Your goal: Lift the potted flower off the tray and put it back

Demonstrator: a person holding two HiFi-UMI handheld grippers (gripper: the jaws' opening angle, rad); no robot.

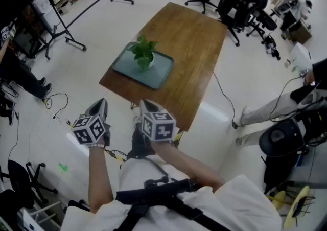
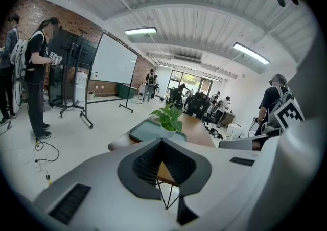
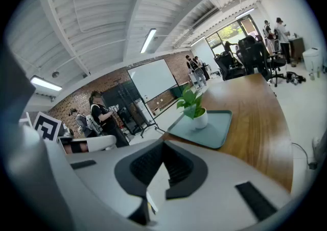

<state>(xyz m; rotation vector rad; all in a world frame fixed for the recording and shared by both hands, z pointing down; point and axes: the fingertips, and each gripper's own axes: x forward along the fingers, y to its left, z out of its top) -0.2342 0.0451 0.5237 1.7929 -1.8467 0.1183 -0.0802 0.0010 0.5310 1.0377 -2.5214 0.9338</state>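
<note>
1. Potted flower (image 1: 144,55): a small leafy plant in a white pot. It stands upright at about mid-tray and has not been lifted.
2. Tray (image 1: 159,75): teal with a shallow rim. It lies on the wooden table (image 1: 196,41), and its left rim runs close to the table's left edge.
3. Left gripper (image 1: 98,106): held well short of the tray, off the table's near end. Its jaws meet at the tips with nothing between them.
4. Right gripper (image 1: 148,106): beside the left gripper and equally far from the tray. Its jaws are also closed and empty.
5. Hazards, as judged from here:
   - Closed jaws would push the pot rather than straddle it, so they need to open before reaching the tray.
   - A grip taken on the leaves instead of the pot could let the pot slip or tip.
   - A nudge from the right could slide the tray towards the nearby table edge.
   - Setting the pot down on the rim would leave it tilted.
6. Open room: bare table lies right of the tray and beyond it. The space above the tray is free for lifting. The approach from the near end is unobstructed, with no other items around the tray.
</note>
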